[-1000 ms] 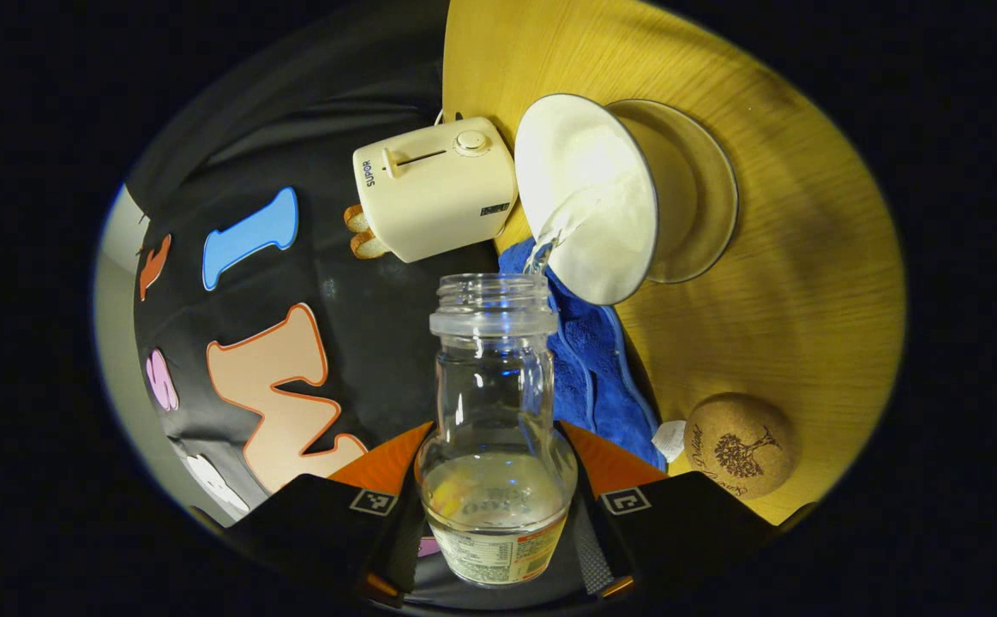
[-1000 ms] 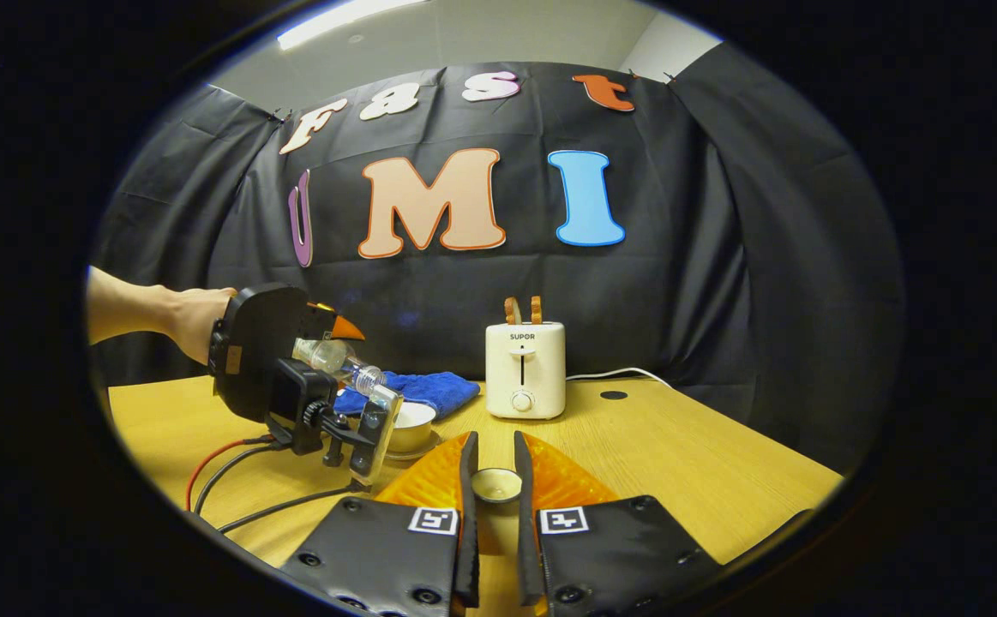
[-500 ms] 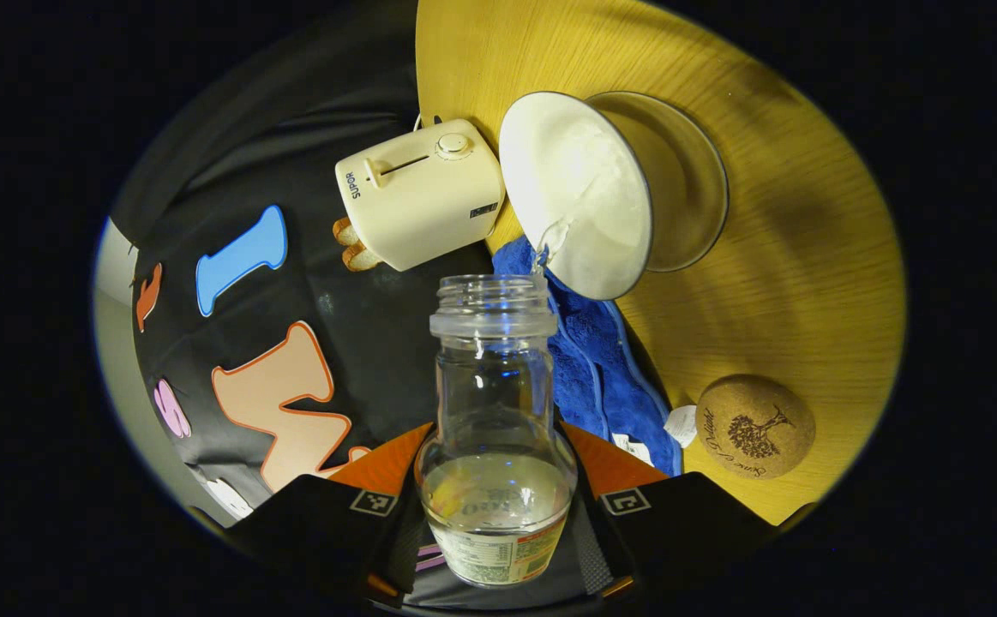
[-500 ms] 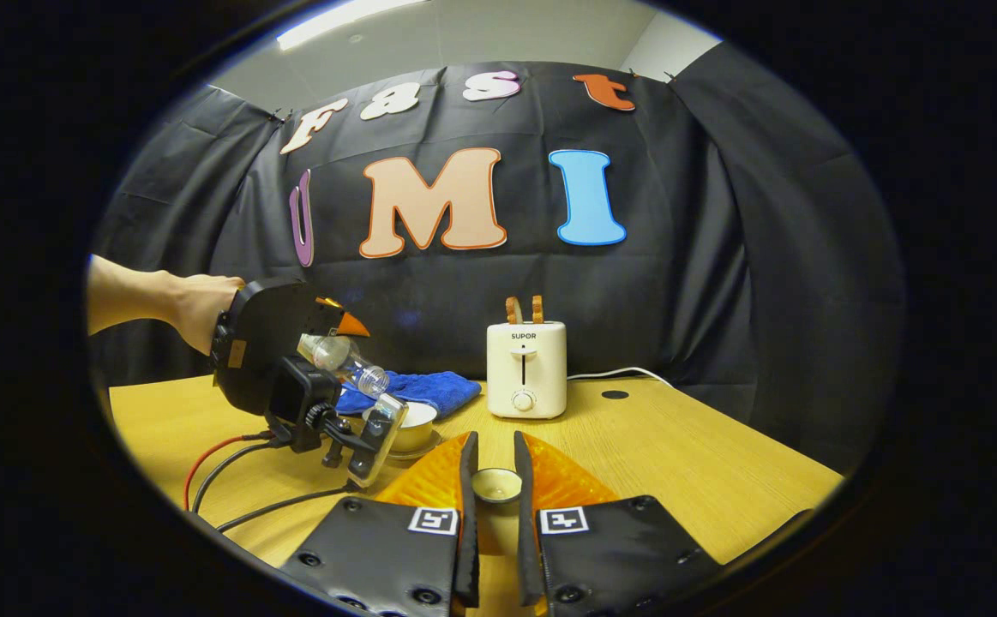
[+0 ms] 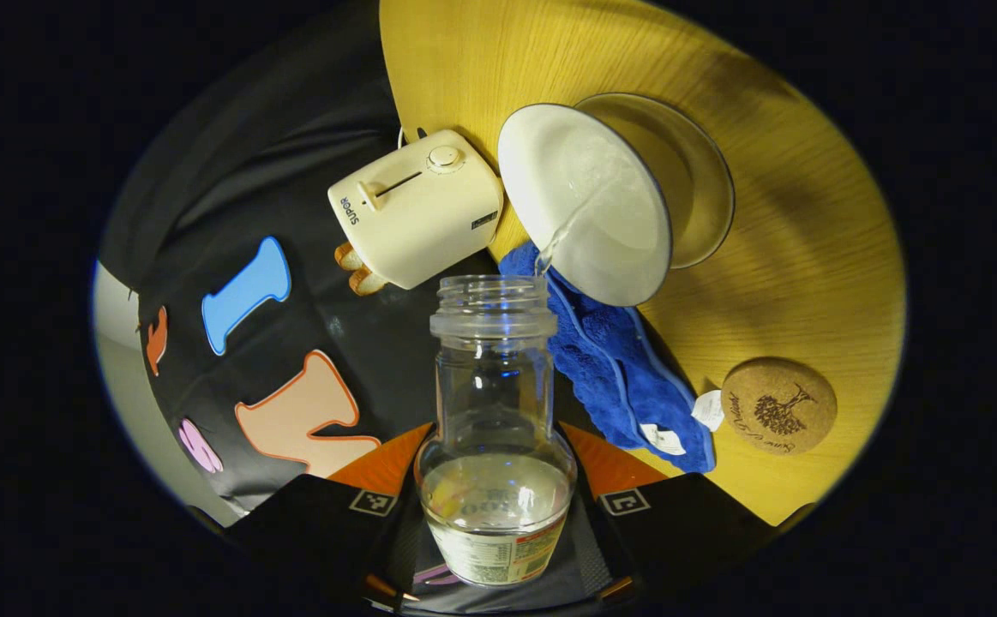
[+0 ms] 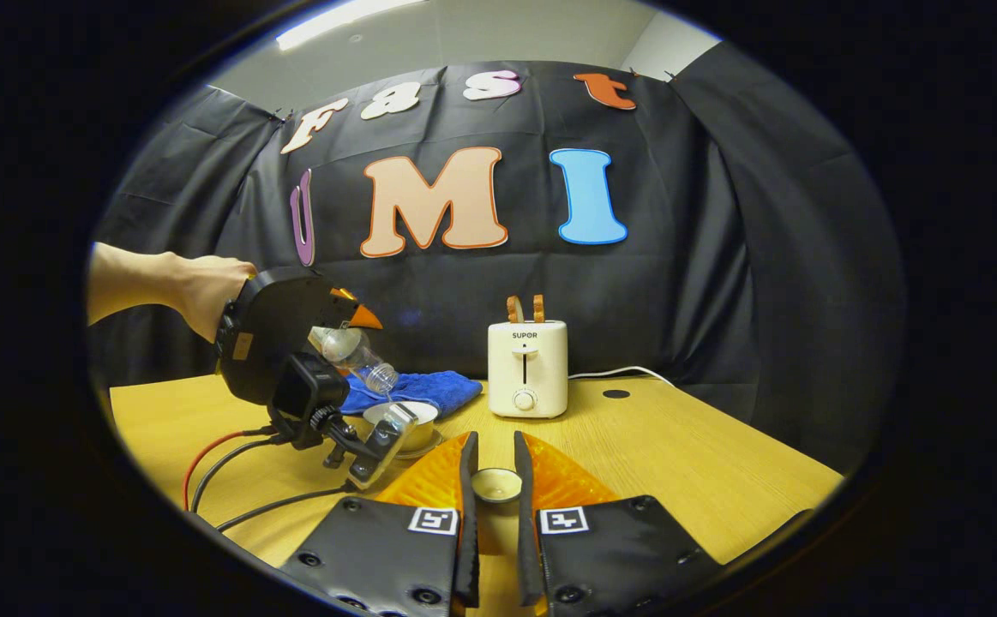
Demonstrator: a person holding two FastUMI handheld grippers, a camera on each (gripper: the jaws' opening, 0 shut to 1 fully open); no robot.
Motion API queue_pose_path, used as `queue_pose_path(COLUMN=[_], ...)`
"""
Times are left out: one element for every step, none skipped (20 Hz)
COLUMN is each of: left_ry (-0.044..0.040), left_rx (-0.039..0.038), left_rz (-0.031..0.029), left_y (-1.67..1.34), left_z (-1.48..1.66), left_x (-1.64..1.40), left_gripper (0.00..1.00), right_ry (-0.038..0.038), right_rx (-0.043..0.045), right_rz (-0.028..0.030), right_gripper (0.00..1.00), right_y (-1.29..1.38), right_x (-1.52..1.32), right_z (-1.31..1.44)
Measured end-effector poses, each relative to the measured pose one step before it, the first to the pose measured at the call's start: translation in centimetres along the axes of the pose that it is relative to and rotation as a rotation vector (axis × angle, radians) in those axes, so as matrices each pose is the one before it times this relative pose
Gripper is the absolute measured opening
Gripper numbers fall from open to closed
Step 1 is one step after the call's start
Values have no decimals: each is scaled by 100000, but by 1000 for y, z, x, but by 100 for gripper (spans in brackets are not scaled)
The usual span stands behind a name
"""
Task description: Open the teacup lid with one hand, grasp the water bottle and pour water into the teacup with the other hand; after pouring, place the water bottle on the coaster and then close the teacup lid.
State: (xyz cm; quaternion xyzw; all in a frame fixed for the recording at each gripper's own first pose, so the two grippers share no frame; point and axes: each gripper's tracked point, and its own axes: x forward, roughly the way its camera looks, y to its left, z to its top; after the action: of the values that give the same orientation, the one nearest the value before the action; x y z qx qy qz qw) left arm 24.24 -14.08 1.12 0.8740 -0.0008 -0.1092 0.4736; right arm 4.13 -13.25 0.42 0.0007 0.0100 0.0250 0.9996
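My left gripper is shut on a clear water bottle, which is tipped forward with some water left in its base. A thin stream runs from its mouth into the white teacup on its glass saucer. The round cork coaster lies bare to the right. In the right gripper view, my right gripper is shut on the small white lid, held above the table. A hand holds the left gripper with the bottle slanted over the teacup.
A cream toaster with toast in it stands at the back of the wooden table. A blue cloth lies behind the teacup, near the coaster. Red and black cables trail from the left gripper across the table.
The left gripper has risen and shifted right over the teacup, tipping the bottle more steeply. Water keeps pouring. The right gripper holds the lid still.
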Motion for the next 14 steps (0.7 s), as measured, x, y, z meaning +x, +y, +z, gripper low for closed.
queue_pose_path(left_ry=[18, -49, -70, -93, 15, 126, 101, -2, 64, 14, 12, 28, 67, -21], left_rx=[853, 432, 155, 135, 97, 109, 280, 113, 19, 2, 76, 101, 8, 145], left_rz=[53, -26, 64, 142, 7, -12, 182, 164, -49, -78, -44, -9, -79, -2], left_y=[89, 116, 30, 133, 123, 21, 121, 79, -22, 14, 15, -2, 19, 0], left_z=[37, 88, 79, 75, 9, 2, -48, -34, 5, -7, -20, -5, -21, 48], left_x=[-127, -21, 27, -30, 65, -72, -32, 18, -82, -18, 0, -1, -34, 29], left_gripper=[69, 70, 70, 70, 70, 70, 70, 70, 70, 70, 70, 70, 70, 70], right_ry=[-5, -11, 11, 74, 54, -20, -11, -13, -8, -6, -10, -7, 9, -2], right_rx=[13, -2, -28, 21, 40, -18, -26, -38, -27, -24, -6, -20, -9, 12], right_rz=[-1, 9, 150, 39, -2, -1, 21, 12, 21, 32, -2, 18, -3, -4], right_gripper=[20, 19, 19, 19, 19, 20, 20, 20, 20, 19, 20, 20, 20, 19], right_y=[10, -30, 1, 56, -21, -16, -5, 10, -10, 29, 20, 0, -8, -10], right_x=[31, -86, 0, 22, 14, -28, -6, 47, 8, -60, -27, 8, 12, -17], right_z=[19, -23, 21, -53, 13, 5, 12, -31, 15, 14, 55, -57, 28, 8])
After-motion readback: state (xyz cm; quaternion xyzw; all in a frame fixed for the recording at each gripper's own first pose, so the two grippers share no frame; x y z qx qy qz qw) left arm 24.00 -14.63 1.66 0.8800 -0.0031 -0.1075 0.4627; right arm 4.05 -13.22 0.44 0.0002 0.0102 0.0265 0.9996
